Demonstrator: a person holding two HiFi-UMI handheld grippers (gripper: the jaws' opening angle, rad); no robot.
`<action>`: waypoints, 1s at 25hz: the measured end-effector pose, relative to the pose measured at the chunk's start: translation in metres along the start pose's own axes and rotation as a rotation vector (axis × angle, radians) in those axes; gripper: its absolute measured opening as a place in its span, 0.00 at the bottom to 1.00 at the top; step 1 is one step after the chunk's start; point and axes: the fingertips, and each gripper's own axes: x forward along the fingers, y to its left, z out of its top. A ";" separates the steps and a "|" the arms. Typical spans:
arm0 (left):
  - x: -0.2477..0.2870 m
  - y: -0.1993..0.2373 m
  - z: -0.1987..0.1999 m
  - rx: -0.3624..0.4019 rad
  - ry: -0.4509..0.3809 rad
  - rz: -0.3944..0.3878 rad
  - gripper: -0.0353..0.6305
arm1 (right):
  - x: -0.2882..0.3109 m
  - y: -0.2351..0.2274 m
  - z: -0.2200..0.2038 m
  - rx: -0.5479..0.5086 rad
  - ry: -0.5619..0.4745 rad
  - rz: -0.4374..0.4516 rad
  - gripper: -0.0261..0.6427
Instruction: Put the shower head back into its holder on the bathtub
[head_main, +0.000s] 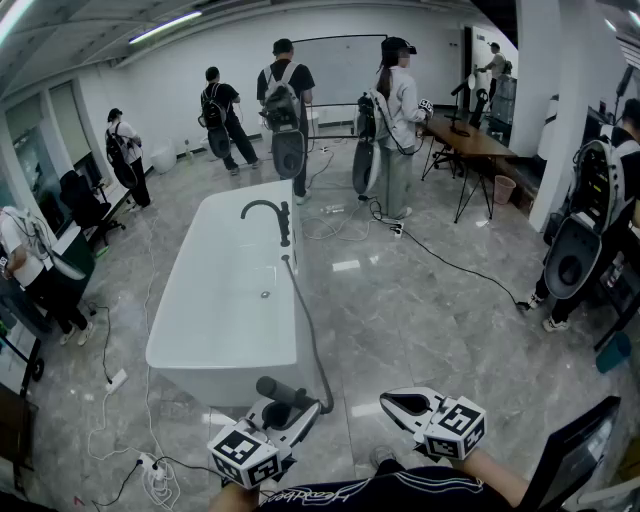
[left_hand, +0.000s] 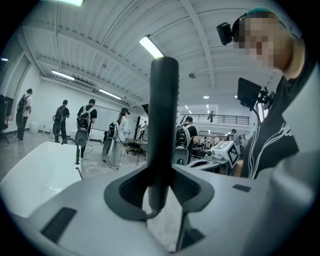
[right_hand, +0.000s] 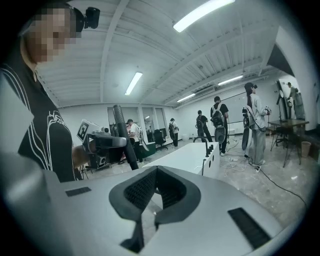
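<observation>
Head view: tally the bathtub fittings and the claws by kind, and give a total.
bathtub: 1
faucet: 1
shower head: 1
hose: 1
claws: 2, the left claw shut on the shower head and the right claw shut and empty
Total: 6

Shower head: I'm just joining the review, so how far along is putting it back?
Done: the shower head is picked up, clamped in the left gripper jaws. In hand: it is held off the bathtub near end, hose trailing. Left: seat it in the holder on the rim. The right gripper is shut, empty.
</observation>
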 end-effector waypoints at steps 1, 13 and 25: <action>0.001 0.000 -0.001 -0.003 0.003 0.004 0.25 | 0.000 -0.003 -0.001 0.002 -0.001 -0.001 0.06; 0.039 0.028 0.002 -0.064 -0.012 0.039 0.25 | 0.001 -0.053 -0.017 0.031 0.036 -0.019 0.06; 0.140 0.065 0.055 -0.075 -0.065 0.049 0.25 | 0.000 -0.163 -0.009 0.038 0.065 -0.023 0.06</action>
